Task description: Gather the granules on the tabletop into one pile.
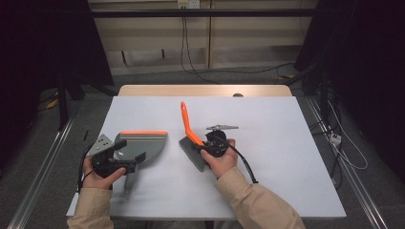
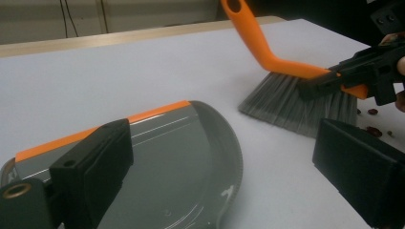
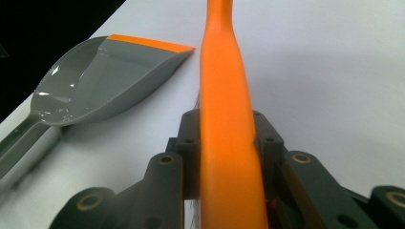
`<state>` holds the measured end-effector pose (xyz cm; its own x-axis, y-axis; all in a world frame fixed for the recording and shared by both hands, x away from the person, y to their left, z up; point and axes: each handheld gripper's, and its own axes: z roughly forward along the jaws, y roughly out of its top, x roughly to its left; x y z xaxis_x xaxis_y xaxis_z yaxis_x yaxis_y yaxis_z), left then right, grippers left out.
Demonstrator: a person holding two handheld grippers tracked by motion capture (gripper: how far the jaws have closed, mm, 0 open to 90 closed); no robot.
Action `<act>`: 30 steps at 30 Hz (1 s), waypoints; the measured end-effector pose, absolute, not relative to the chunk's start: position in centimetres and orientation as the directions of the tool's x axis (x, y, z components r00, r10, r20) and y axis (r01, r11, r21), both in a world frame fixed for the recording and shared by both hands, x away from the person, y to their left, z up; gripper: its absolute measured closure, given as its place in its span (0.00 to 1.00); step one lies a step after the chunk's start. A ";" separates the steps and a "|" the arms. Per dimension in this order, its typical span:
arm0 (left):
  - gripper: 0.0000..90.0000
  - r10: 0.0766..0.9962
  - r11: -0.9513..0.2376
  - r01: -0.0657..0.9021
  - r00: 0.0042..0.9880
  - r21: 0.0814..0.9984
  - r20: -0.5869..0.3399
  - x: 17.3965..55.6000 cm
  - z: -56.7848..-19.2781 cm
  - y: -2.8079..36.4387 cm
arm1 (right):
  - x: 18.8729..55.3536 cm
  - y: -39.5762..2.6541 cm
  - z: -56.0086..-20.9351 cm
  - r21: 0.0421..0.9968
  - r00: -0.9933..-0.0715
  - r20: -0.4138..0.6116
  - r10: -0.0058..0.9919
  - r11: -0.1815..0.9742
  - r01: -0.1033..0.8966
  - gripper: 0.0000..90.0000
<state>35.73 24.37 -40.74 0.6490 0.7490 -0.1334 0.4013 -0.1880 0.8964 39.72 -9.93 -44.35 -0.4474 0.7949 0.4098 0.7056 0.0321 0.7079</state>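
The right claw (image 1: 206, 145) grips the orange brush (image 1: 190, 131) by its back, bristles on the surface just right of the grey dustpan (image 1: 143, 143). The left claw (image 1: 125, 160) stands open around the dustpan's handle end, not pressing it. Dark crumbs (image 2: 375, 129) lie behind the bristles, far from the dustpan; sweep them with low, short strokes toward its orange lip, first steadying the dustpan.
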 end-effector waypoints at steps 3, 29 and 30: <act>0.07 0.747 -0.194 0.398 0.653 0.896 -0.128 35.7 -40.7 24.2 | 39.4 -11.4 -44.4 0.702 -0.423 0.412 0.807 0.015 0.712 0.79; 0.07 0.744 -0.194 0.399 0.656 0.896 -0.131 35.7 -40.7 24.0 | 39.0 -16.4 -41.3 0.803 -0.519 0.339 0.785 0.045 0.594 0.79; 0.07 0.744 -0.195 0.399 0.655 0.896 -0.130 35.7 -40.7 24.0 | 39.2 -16.7 -41.4 0.814 -0.524 0.307 0.794 0.066 0.577 0.79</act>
<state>35.67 24.01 -40.75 0.6553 0.7441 -0.1302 0.3992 -0.1948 0.8959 39.20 -16.73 -41.37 -0.5238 0.7945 0.3073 0.5774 0.0659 0.8138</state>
